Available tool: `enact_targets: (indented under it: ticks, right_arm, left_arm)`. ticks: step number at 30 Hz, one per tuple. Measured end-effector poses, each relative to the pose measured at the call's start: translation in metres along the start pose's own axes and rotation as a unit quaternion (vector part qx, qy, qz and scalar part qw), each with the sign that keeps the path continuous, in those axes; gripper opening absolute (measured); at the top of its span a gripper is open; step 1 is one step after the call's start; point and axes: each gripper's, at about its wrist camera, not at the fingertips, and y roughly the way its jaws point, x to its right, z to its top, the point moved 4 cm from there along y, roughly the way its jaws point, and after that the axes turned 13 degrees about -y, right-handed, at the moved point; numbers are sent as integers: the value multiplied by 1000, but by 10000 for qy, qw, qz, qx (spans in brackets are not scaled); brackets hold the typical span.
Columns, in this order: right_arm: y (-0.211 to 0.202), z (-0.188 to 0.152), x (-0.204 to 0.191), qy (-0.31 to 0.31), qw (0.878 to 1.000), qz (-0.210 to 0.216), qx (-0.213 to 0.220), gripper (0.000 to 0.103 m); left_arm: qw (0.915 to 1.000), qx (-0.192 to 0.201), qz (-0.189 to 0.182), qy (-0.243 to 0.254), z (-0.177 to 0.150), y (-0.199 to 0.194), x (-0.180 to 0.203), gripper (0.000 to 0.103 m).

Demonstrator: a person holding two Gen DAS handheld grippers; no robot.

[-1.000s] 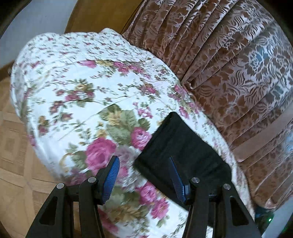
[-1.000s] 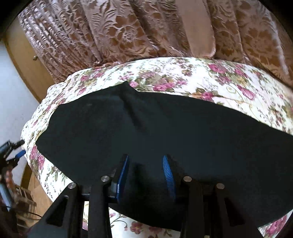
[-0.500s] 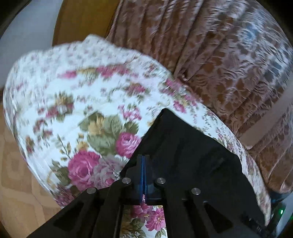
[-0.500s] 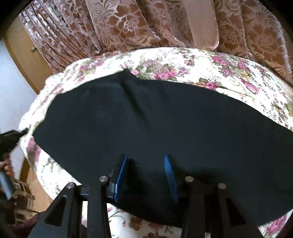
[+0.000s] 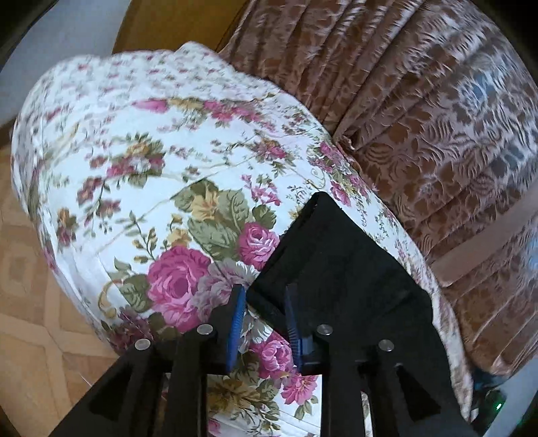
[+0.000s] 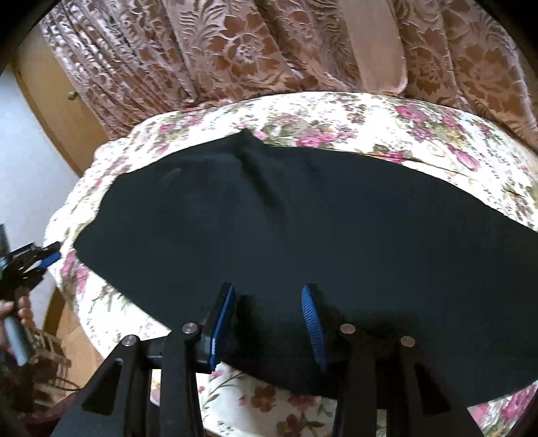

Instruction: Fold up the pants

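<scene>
Black pants point(image 6: 285, 235) lie spread flat on a floral bedspread point(image 6: 420, 134). In the left wrist view their near left corner point(image 5: 336, 262) lies between my blue pads. My left gripper point(image 5: 264, 295) is open with its jaws on either side of that corner edge. It also shows at the far left of the right wrist view point(image 6: 40, 259), beside the bed's edge. My right gripper point(image 6: 269, 299) is open, its jaws low over the pants' near edge, with a raised bump of black cloth between the pads.
The bed point(image 5: 151, 151) is covered by the white rose-patterned spread. Brown patterned curtains point(image 6: 235, 50) hang behind it. A wooden panel point(image 5: 168, 23) and white wall stand at the head. Parquet floor point(image 5: 23, 285) lies to the left.
My left gripper was open a second ago, shut at the pants' corner half a second ago, and is open again. My right gripper stays open over the near edge.
</scene>
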Motion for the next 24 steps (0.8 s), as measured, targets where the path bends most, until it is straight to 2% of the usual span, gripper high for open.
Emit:
enact_targets:
  ticks: [3, 7, 10, 12, 14, 15, 17, 19, 21, 22, 24]
  right_arm:
    - [-1, -1, -11, -146, 9998, 140, 6, 45]
    - [3, -2, -22, -282, 9994, 180, -51, 45]
    - [2, -3, -20, -211, 9997, 152, -48, 45]
    - [-3, -1, -16, -166, 9998, 78, 15, 45]
    - [-9, 1, -7, -45, 9999, -72, 98, 45]
    - [-12, 2, 0, 43, 9997, -171, 147, 45]
    - [-15, 4, 13, 234, 9988, -386, 191, 45]
    - [-15, 7, 25, 375, 9971, -633, 175, 46]
    - [-14, 10, 34, 480, 9947, -891, 171, 50]
    - [-13, 13, 40, 523, 9931, -1030, 186, 53]
    - [-10, 19, 55, 597, 9879, -1416, 190, 55]
  left_arm:
    - [9998, -105, -5, -149, 1, 9, 0, 28]
    - [9999, -148, -40, 28, 1, 20, 12, 26]
    - [9994, 36, 149, 304, 1, 21, 21, 8]
    - [9975, 215, 361, 567, -1, 14, 26, 9]
    - [9915, 641, 705, 881, -2, 1, 32, 15]
    - [9883, 768, 733, 1097, -5, -4, 38, 15]
    - [9869, 700, 576, 1333, -13, -7, 54, 23]
    - [9837, 661, 550, 1579, -23, -3, 71, 24]
    - [9803, 590, 391, 1846, -37, 7, 96, 28]
    - [9794, 523, 315, 1926, -42, 13, 107, 33]
    - [9761, 262, 204, 2148, -56, 32, 133, 34]
